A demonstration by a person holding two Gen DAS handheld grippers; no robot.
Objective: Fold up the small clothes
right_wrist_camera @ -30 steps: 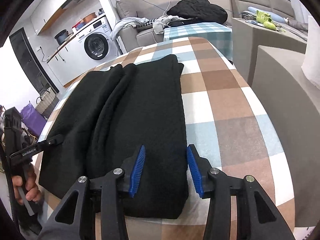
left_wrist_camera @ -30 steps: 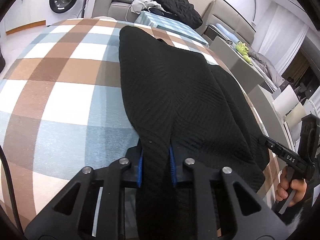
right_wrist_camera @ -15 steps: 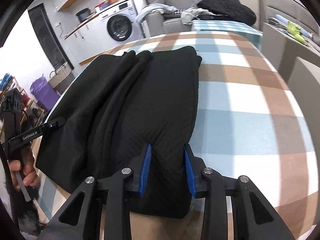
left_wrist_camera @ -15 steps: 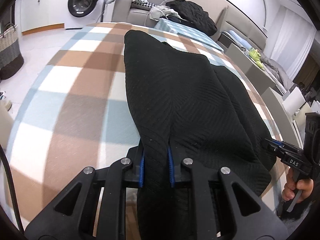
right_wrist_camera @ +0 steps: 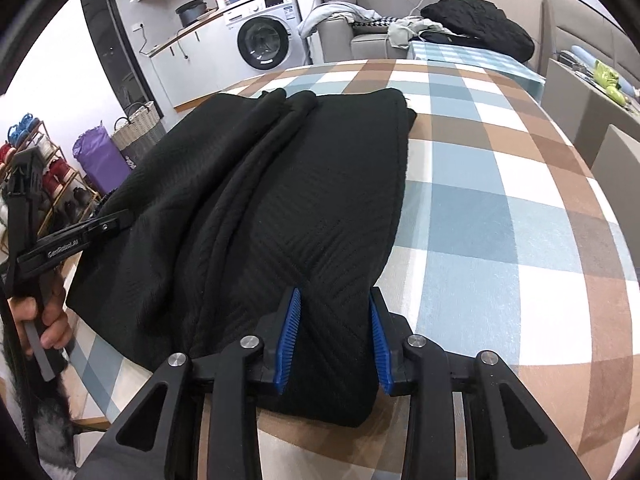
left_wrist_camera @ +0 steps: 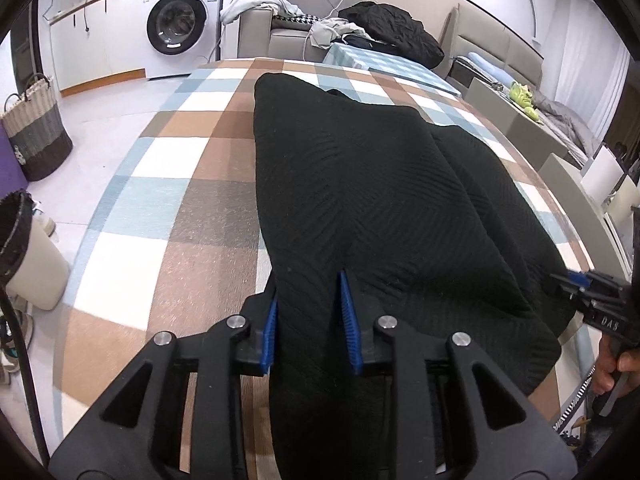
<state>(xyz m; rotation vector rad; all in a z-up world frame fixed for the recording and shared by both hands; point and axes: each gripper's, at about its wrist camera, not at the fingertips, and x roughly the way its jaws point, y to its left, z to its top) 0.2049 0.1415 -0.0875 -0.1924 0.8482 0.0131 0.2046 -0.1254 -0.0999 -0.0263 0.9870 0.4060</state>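
Note:
A black knit garment (left_wrist_camera: 360,200) lies lengthways on the plaid-covered table (left_wrist_camera: 180,208), folded into long panels; it also shows in the right wrist view (right_wrist_camera: 280,208). My left gripper (left_wrist_camera: 310,316) is shut on the garment's near left corner, with cloth pinched between its blue pads. My right gripper (right_wrist_camera: 334,332) is shut on the near right corner, cloth bunched between its blue pads. Each gripper shows at the edge of the other's view, the right one in the left wrist view (left_wrist_camera: 592,296) and the left one in the right wrist view (right_wrist_camera: 80,236).
A washing machine (left_wrist_camera: 180,32) and a sofa with piled clothes (left_wrist_camera: 384,36) stand beyond the table's far end. A woven basket (left_wrist_camera: 36,132) and a bin (left_wrist_camera: 28,252) sit on the floor to the left. Grey furniture (right_wrist_camera: 592,92) flanks the right side.
My right gripper closed from open onto the garment's near right corner. Both grippers rose and pulled back, so more floor and room show. The left grip stayed shut.

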